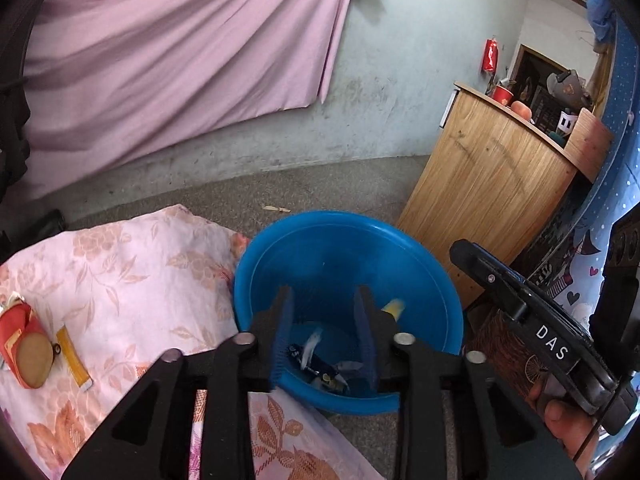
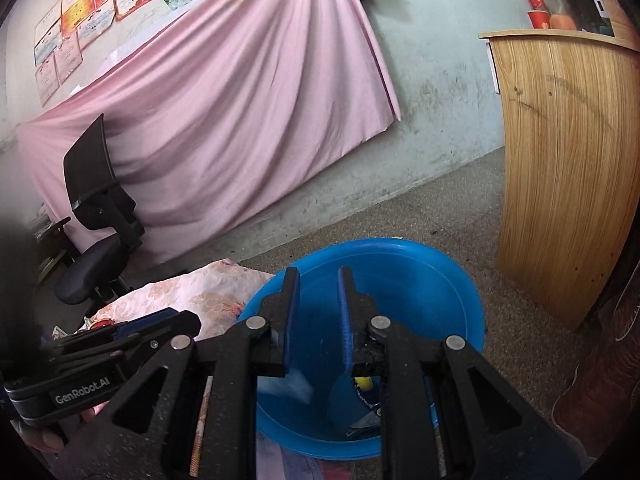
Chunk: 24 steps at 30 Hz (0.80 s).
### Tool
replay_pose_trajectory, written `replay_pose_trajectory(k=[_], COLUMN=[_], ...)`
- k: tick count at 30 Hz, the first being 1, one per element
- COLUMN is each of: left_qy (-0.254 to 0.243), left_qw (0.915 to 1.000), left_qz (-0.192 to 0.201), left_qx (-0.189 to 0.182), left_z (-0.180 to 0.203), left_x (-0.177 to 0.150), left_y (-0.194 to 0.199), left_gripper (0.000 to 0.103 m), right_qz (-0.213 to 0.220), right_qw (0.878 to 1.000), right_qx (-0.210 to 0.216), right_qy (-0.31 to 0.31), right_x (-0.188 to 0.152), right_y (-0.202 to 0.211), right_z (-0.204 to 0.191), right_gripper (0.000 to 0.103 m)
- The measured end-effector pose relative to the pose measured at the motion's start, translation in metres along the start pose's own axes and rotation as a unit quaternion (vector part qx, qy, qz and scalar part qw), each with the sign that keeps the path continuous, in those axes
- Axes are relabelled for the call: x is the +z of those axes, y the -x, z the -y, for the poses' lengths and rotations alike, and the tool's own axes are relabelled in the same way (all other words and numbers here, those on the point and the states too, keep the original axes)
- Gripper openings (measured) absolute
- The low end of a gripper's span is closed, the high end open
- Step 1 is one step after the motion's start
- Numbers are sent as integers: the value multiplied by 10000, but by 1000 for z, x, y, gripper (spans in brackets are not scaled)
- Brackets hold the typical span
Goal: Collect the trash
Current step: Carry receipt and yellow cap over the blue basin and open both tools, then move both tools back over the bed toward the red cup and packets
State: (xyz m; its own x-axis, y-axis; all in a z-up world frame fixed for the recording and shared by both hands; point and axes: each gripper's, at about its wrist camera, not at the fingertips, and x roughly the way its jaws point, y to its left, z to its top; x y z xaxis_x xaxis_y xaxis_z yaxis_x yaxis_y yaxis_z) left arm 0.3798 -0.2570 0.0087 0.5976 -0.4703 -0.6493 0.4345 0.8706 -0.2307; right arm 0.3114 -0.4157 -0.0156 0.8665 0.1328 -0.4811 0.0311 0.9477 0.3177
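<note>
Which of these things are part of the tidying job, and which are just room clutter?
Job:
round blue plastic basin
wrappers inside the basin
red snack packet on the floral cloth
thin yellow sachet
left gripper
right gripper

Just there:
pink hanging sheet
black office chair
wooden cabinet

You are in a lived-in room of a home. A flowered bedsheet [image 1: 120, 264], a pink cloth [image 2: 224, 92] on the wall, framed certificates [image 2: 88, 8] and a wooden cabinet [image 2: 568, 168] show it.

text "DAS" | white letters on black body of right tongs [image 1: 552, 342], lower right || text "GenRobot.AI" | white on black body of left tongs [image 2: 82, 394], lower left
</note>
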Motion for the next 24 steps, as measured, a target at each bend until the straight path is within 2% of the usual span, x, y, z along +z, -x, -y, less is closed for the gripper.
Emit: replay_pose_trajectory(k=[6,12,16,18,21,22,23,24], left_qy=[133,257,296,354,461,499,549,595], left_qw=[9997,9984,9967,9948,9913,9895,9872,9845], left_qz=[151,413,594,757,1002,1094,1219,1363], left_qx=[108,293,478,590,723,800,870,927], left_z=[-13,-30,-42,-51,-65,-70,-75,-80], left_x=[-5,-8,-10,-12,-16,-18,-20,-23], left_y=[13,34,52,66,85,92,100,109], left_gripper=[32,36,39,51,56,58,66,82], right_qz=[70,268,460,584,765,835,907,979], right_qw=[9999,9992,9977,9965,9943,9934,9923,9911], right_qx=[24,124,220,288,363,389,421,451], right_qy=[86,278,443,517,643,690,736,782], right_x=[1,4,7,8,9,9,9,10], right_y=[4,11,16,19,23,25,26,28], right_z=[-7,-25,-41,-50,-64,-69,-74,-79], right_gripper=[45,48,57,63,73,80,86,89])
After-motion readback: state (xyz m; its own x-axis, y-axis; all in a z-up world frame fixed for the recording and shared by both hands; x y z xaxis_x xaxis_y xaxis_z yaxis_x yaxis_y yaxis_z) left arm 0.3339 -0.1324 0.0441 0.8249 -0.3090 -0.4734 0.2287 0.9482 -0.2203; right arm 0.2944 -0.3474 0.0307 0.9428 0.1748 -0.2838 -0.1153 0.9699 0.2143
